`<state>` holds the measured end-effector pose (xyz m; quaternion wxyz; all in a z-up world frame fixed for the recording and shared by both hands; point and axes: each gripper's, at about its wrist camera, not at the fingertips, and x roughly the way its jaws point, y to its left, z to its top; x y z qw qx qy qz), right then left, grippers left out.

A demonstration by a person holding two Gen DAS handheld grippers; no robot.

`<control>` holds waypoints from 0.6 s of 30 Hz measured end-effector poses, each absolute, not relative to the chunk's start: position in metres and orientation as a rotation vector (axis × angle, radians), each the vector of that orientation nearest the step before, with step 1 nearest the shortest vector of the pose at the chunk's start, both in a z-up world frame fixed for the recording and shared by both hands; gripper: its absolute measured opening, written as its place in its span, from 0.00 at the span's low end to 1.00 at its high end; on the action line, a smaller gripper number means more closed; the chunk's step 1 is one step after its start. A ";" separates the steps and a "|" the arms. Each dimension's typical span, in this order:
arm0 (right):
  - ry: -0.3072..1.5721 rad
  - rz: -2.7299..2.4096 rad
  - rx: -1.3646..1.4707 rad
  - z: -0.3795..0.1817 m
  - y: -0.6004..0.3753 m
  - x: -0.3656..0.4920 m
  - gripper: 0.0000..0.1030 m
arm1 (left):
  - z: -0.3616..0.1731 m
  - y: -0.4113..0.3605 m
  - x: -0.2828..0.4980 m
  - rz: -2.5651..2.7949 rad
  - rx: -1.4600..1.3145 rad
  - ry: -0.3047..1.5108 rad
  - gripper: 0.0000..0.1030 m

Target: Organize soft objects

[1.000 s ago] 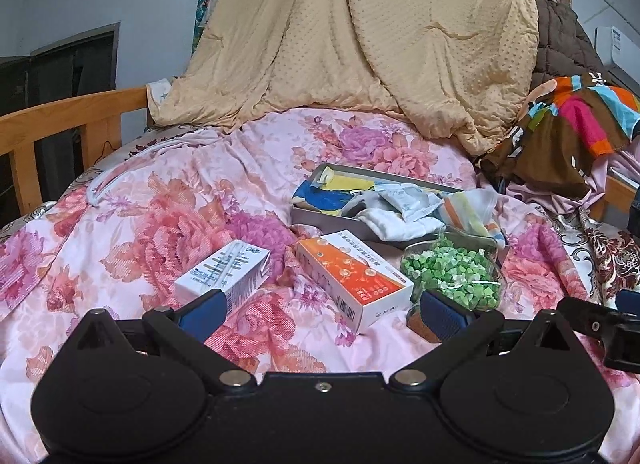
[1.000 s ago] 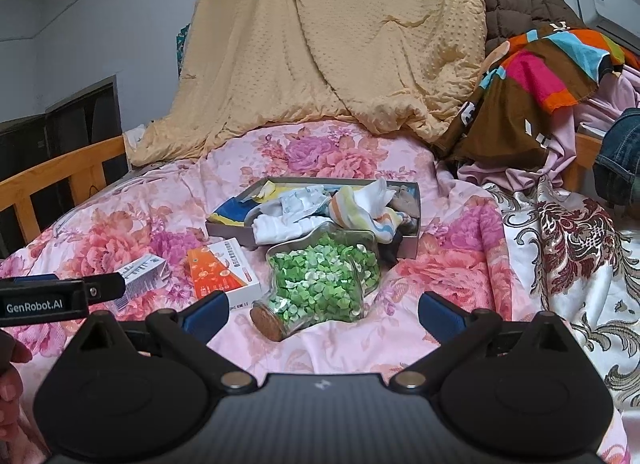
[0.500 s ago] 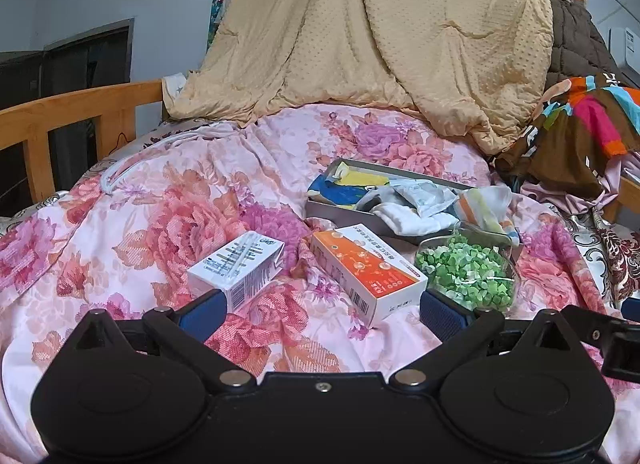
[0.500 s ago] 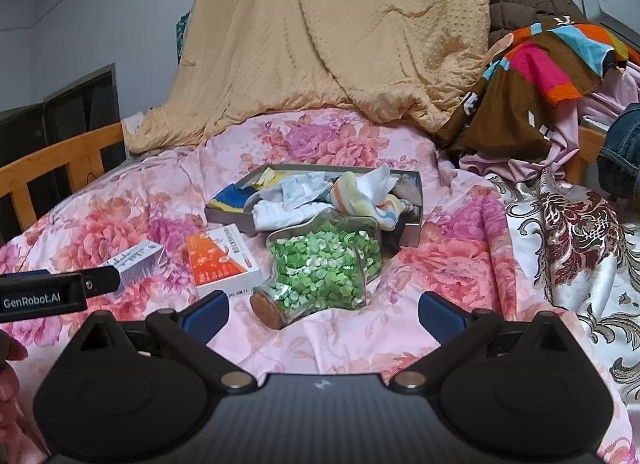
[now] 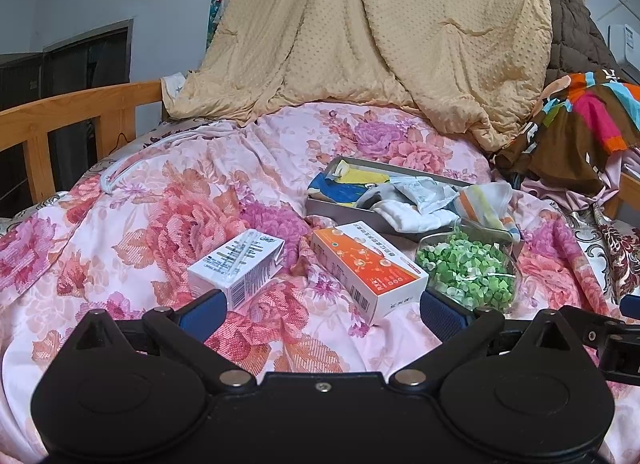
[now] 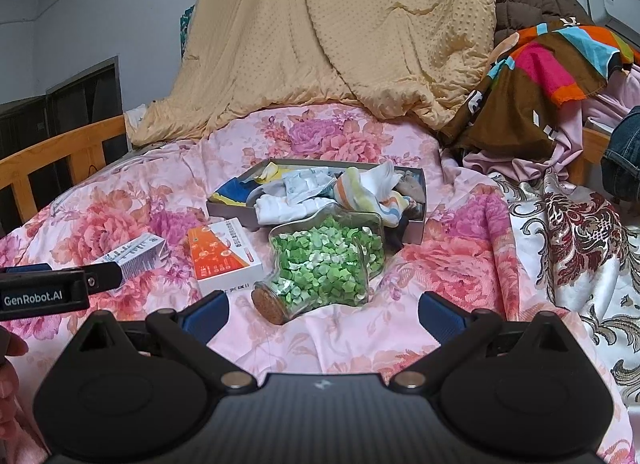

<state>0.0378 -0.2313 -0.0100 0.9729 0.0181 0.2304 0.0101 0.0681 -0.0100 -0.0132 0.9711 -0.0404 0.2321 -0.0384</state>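
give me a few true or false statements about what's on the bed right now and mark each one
1. The glass jar of green pieces lies on its side, cork toward the camera. True.
2. The left gripper is shut on the white box. False: its fingers are spread and hold nothing.
3. The grey tray holds cloths and socks. True.
4. The orange box sits inside the tray. False: it lies on the floral bedspread, in front of the tray.
5. The right gripper is open. True.

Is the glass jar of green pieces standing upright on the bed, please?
No, the glass jar lies on its side on the floral bedspread, its cork pointing toward the camera.
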 end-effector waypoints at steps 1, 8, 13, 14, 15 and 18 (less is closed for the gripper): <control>0.466 0.021 0.036 -0.011 -0.231 0.038 1.00 | -0.013 -0.010 0.068 -0.077 -0.082 0.468 0.99; 0.469 0.021 0.035 -0.011 -0.231 0.038 1.00 | -0.013 -0.010 0.068 -0.078 -0.082 0.470 0.99; 0.472 0.021 0.033 -0.011 -0.231 0.038 1.00 | -0.016 -0.011 0.068 -0.072 -0.076 0.482 0.99; 0.472 0.021 0.033 -0.011 -0.231 0.038 1.00 | -0.016 -0.011 0.069 -0.071 -0.075 0.491 0.99; 0.472 0.021 0.033 -0.012 -0.231 0.038 1.00 | -0.016 -0.011 0.069 -0.073 -0.077 0.497 0.99; 0.472 0.021 0.033 -0.011 -0.230 0.038 1.00 | -0.016 -0.009 0.070 -0.071 -0.087 0.503 0.99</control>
